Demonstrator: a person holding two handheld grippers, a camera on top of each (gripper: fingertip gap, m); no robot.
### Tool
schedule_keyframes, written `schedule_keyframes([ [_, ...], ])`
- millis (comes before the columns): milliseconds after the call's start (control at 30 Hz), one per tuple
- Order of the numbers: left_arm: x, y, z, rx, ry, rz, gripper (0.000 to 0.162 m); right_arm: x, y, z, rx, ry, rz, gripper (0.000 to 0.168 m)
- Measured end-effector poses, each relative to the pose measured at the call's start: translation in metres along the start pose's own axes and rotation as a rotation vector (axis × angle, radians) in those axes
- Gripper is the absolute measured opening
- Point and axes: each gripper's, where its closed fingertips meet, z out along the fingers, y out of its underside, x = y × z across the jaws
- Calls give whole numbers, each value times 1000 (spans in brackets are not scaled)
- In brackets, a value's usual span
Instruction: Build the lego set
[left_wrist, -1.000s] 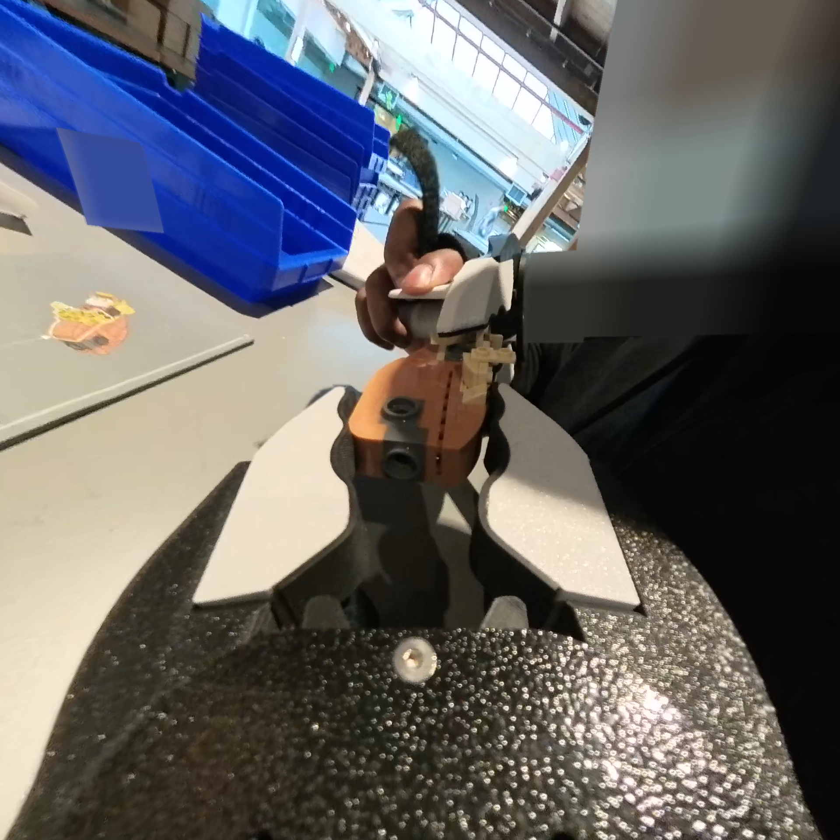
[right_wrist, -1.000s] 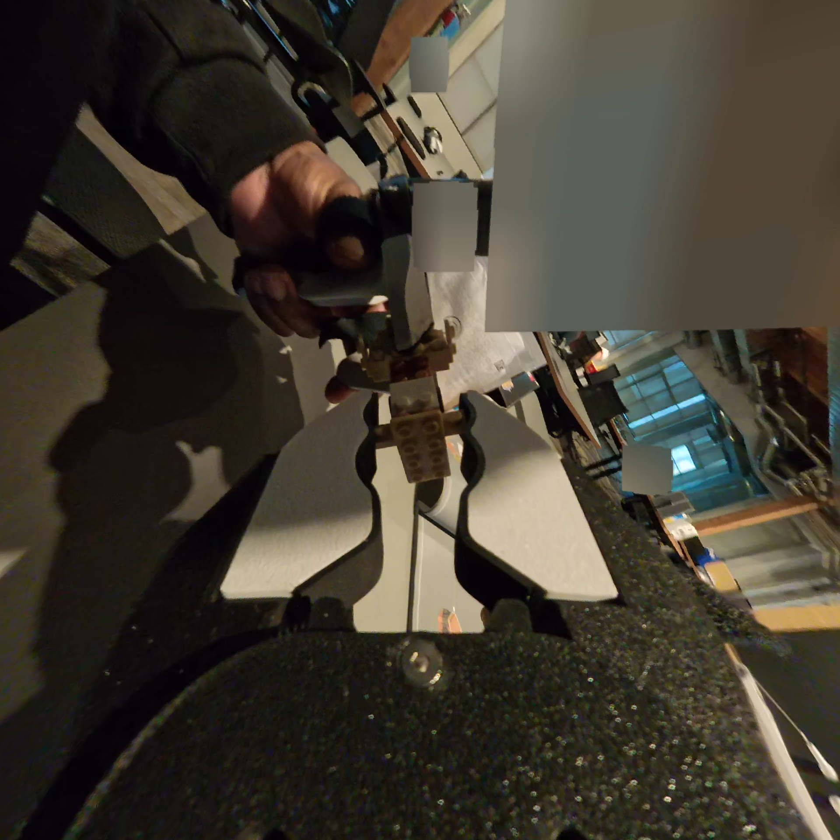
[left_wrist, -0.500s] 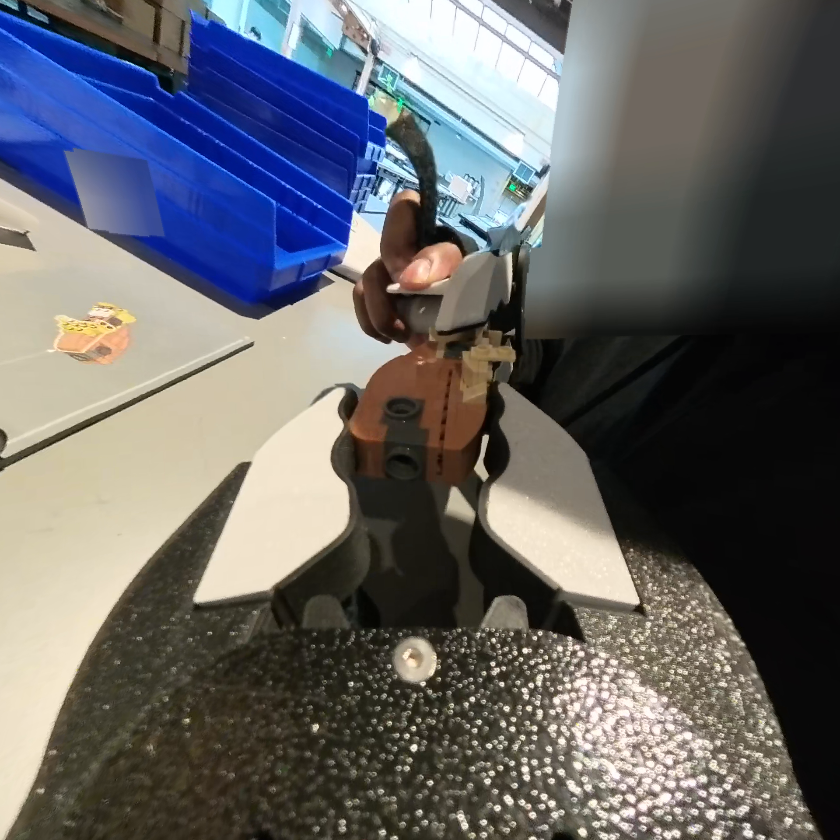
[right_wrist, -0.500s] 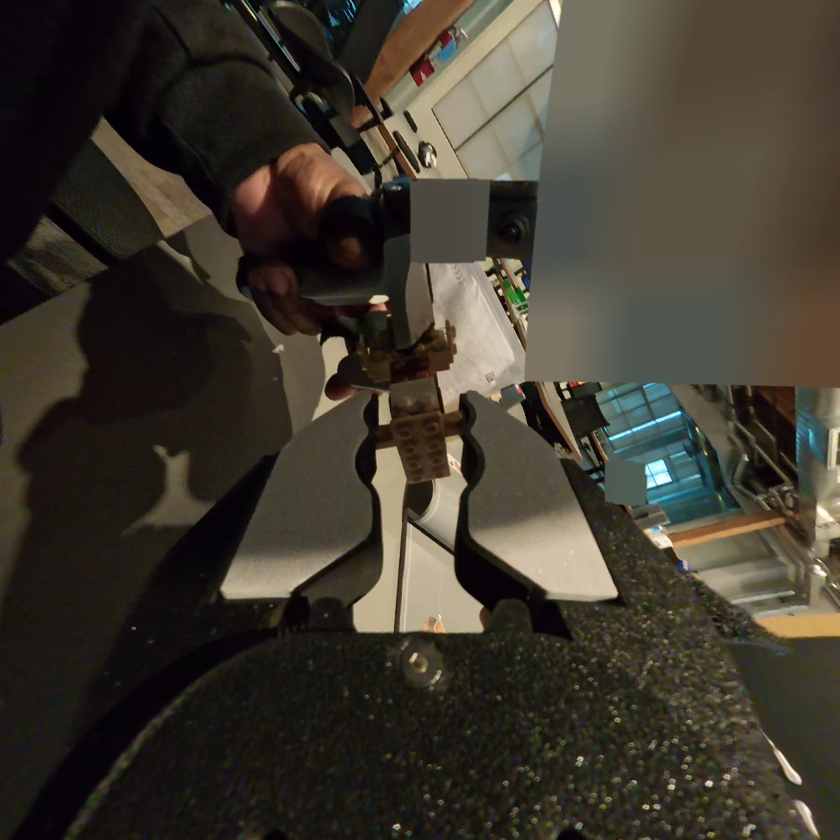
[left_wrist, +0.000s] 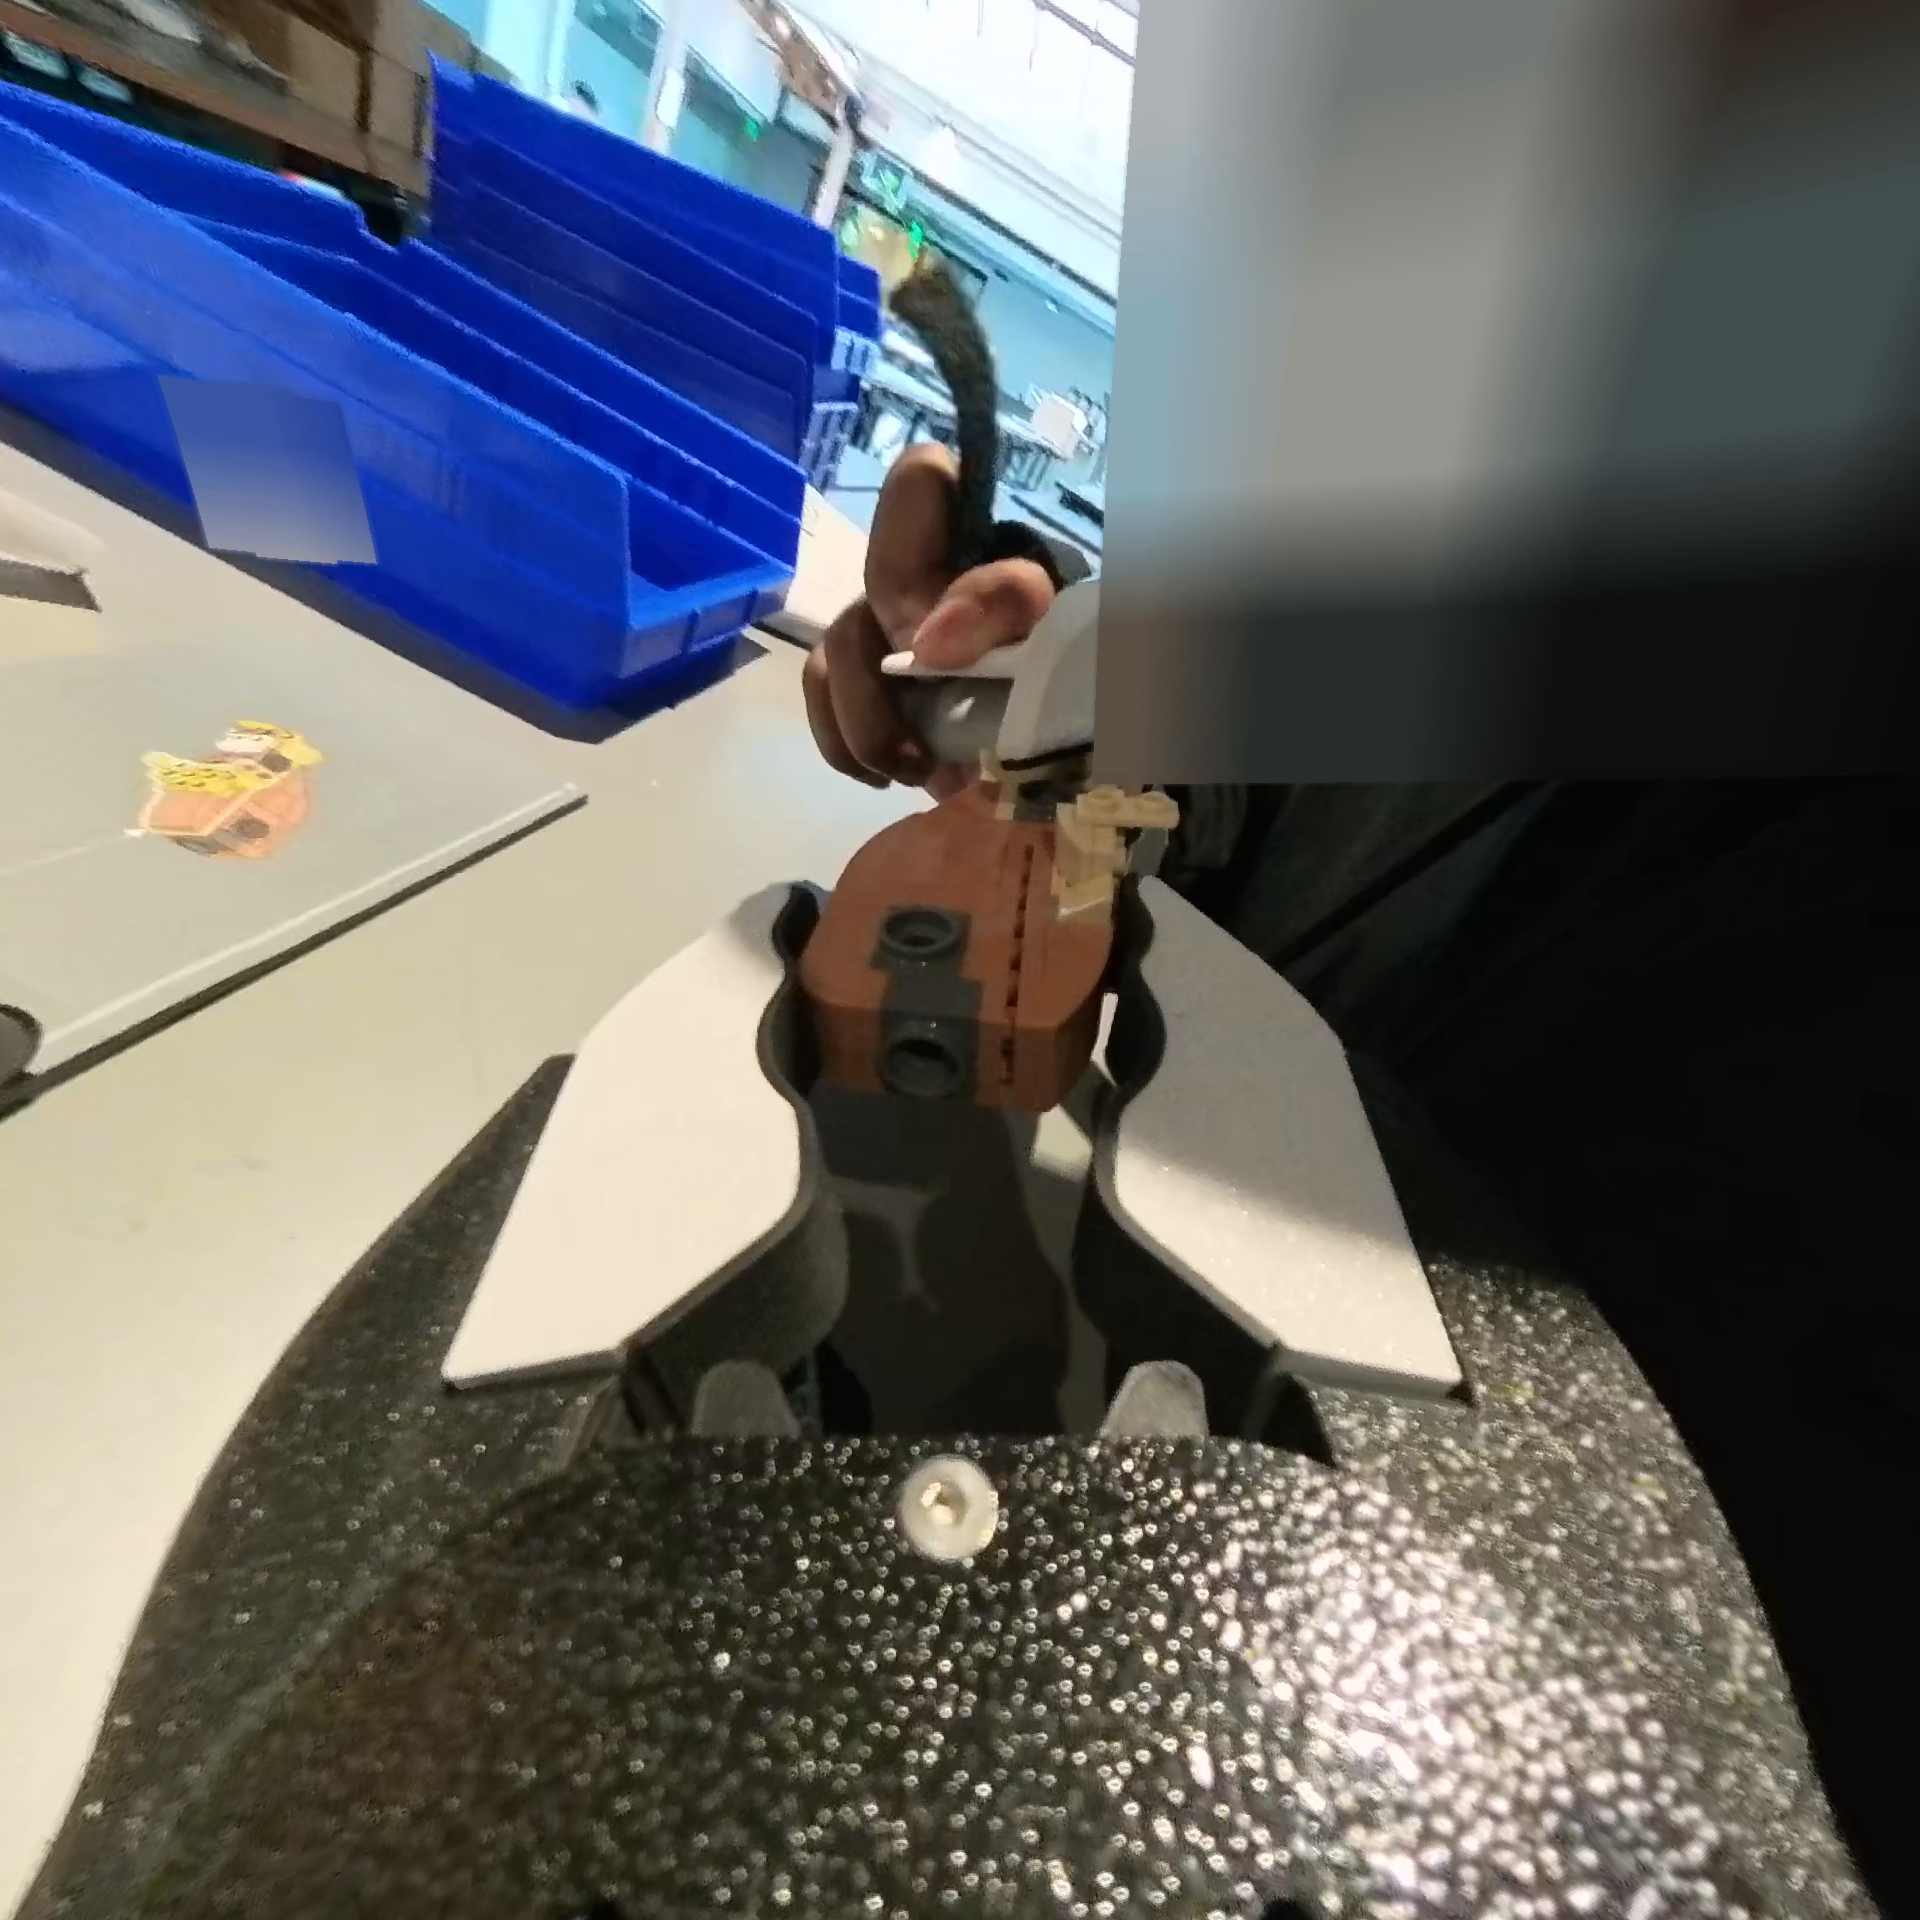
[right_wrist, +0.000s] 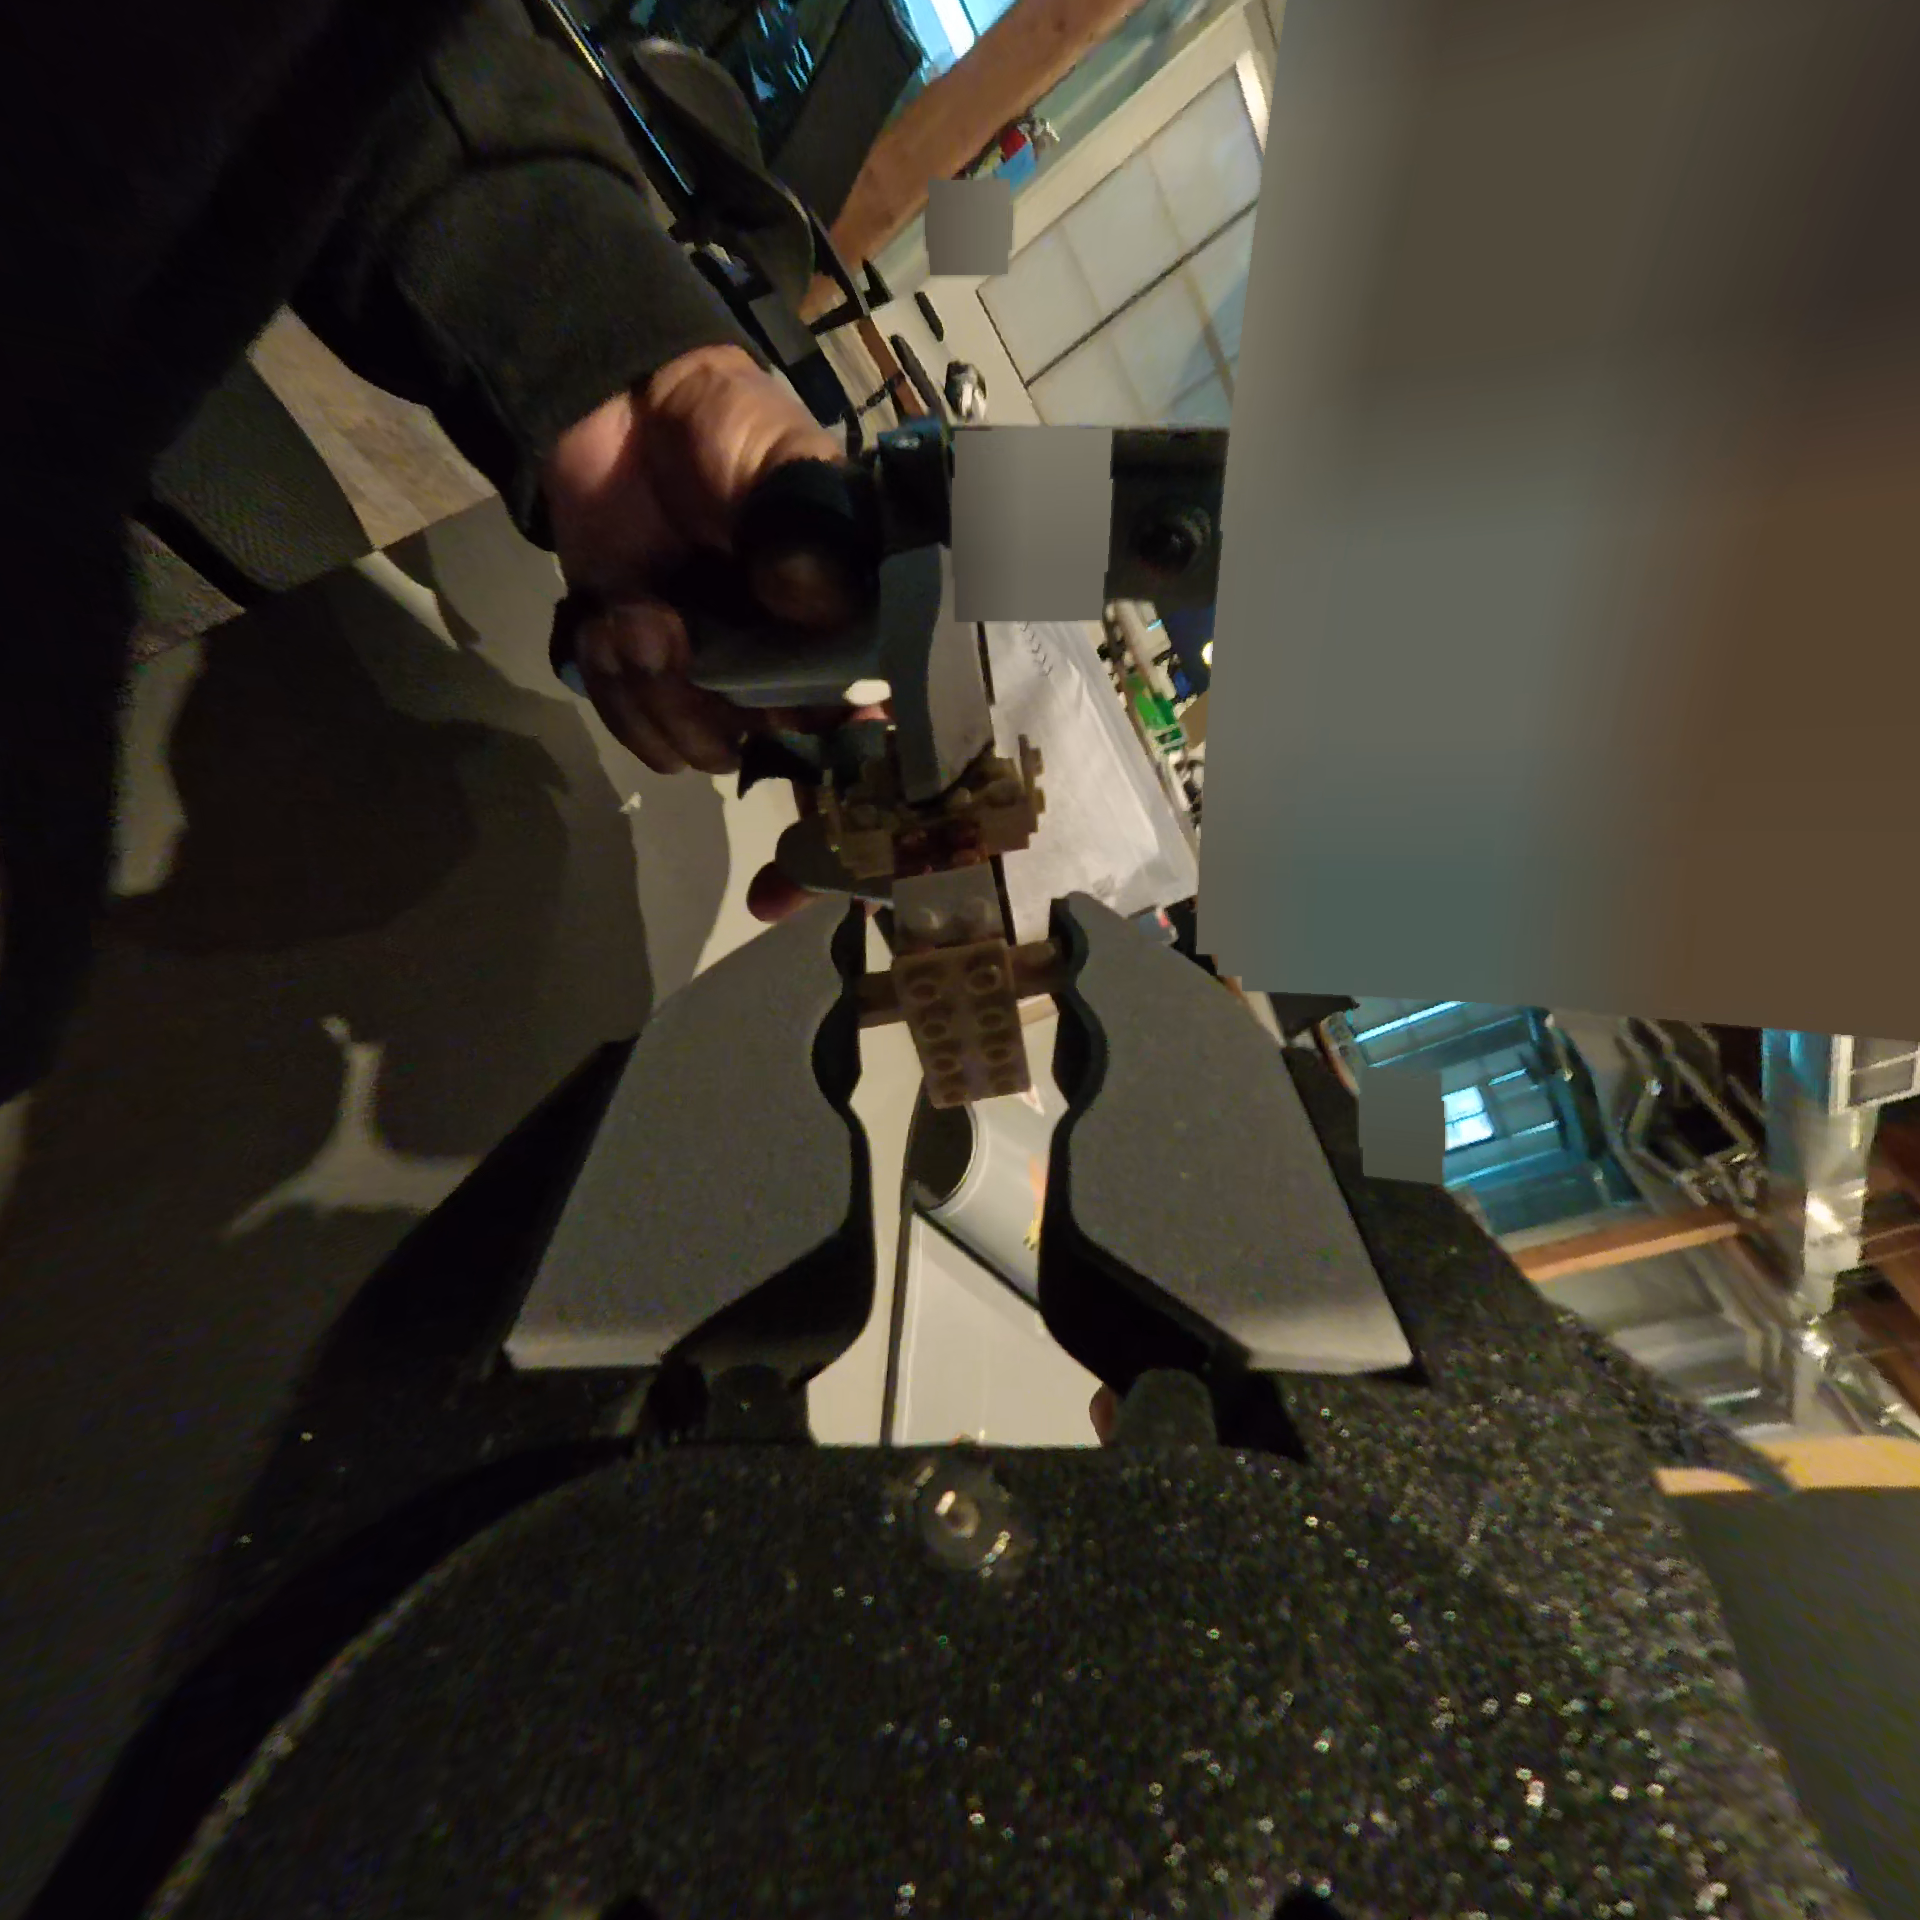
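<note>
My left gripper (left_wrist: 956, 935) is shut on a brown lego assembly (left_wrist: 951, 987) with dark grey round holes, held above the table. Tan pieces (left_wrist: 1107, 831) sit at its far top edge. My right gripper (right_wrist: 961, 971) is shut on a tan lego plate piece (right_wrist: 966, 1023) with a grey plate at its tip, pressed against the far assembly (right_wrist: 925, 821). In the left wrist view the right gripper's grey fingers (left_wrist: 1029, 691) meet the tan pieces. In the right wrist view the left gripper (right_wrist: 914, 727) and the hand holding it face me.
Blue storage bins (left_wrist: 416, 436) stand in a row at the back left of the grey table (left_wrist: 260, 1091). An instruction sheet (left_wrist: 223, 800) with a picture of the model lies flat at left. A person's dark sleeve (right_wrist: 499, 281) fills the upper left of the right wrist view.
Both grippers keep their holds and stay pressed together. The views have drifted slightly; the background has shifted behind them.
</note>
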Motion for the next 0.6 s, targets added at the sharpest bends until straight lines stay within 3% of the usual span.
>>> schedule_keyframes([
  [433,-3,2,1,-9,-16,20,55,-2,4,0,-2,16,-28,33],
  [600,-1,-5,3,-3,-44,108,56,1,1,-2,26,57,-57,33],
])
